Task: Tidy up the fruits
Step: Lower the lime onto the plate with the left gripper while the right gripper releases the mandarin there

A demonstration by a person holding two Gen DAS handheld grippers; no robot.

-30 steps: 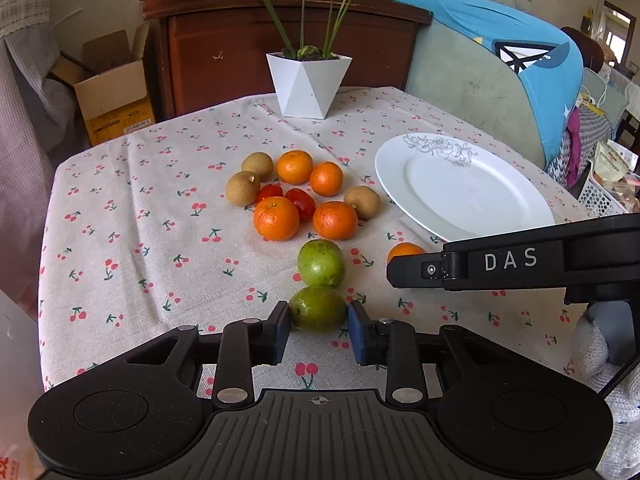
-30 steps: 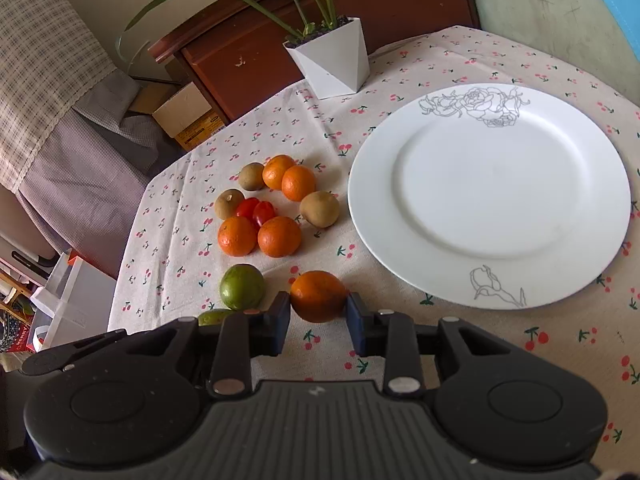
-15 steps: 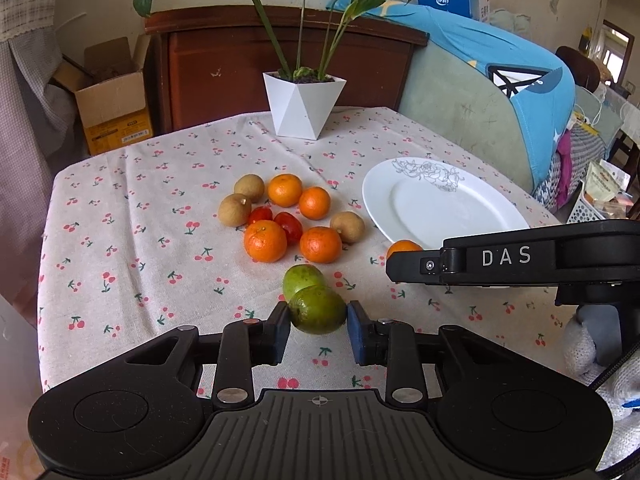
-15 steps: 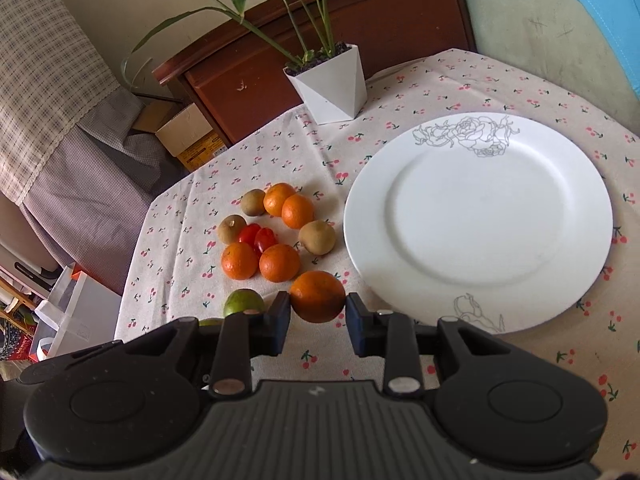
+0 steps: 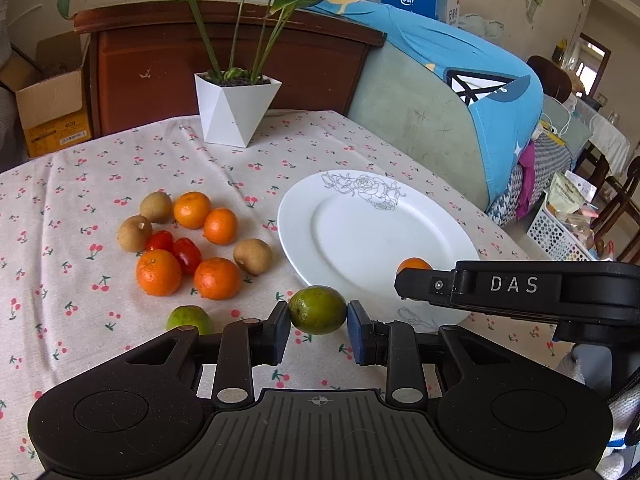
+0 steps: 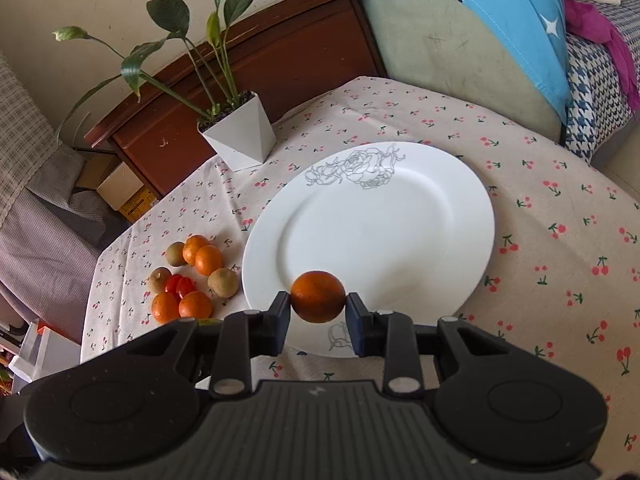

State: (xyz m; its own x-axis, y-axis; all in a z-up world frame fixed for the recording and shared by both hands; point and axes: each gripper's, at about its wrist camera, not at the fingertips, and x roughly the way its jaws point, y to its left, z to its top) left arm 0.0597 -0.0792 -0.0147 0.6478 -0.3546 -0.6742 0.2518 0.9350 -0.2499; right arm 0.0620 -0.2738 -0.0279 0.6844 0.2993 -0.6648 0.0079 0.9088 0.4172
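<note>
The white plate [image 6: 460, 216] lay just ahead of the right hand-held gripper [image 6: 318, 312], clamped on a mandarin [image 6: 318, 296], and ahead-right of the left hand-held gripper [image 5: 318, 328], clamped on a lime [image 5: 318, 309].

second lime [image 5: 189, 319]: lower half hidden | cardboard box [image 5: 47, 111]: cut by edge

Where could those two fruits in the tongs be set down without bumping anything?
The white plate is bare across its whole middle. There is also open cloth right of the plate, and between the plant pot and the plate's far rim. It is crowded left of the plate, where the fruit cluster and a loose green fruit sit.
</note>
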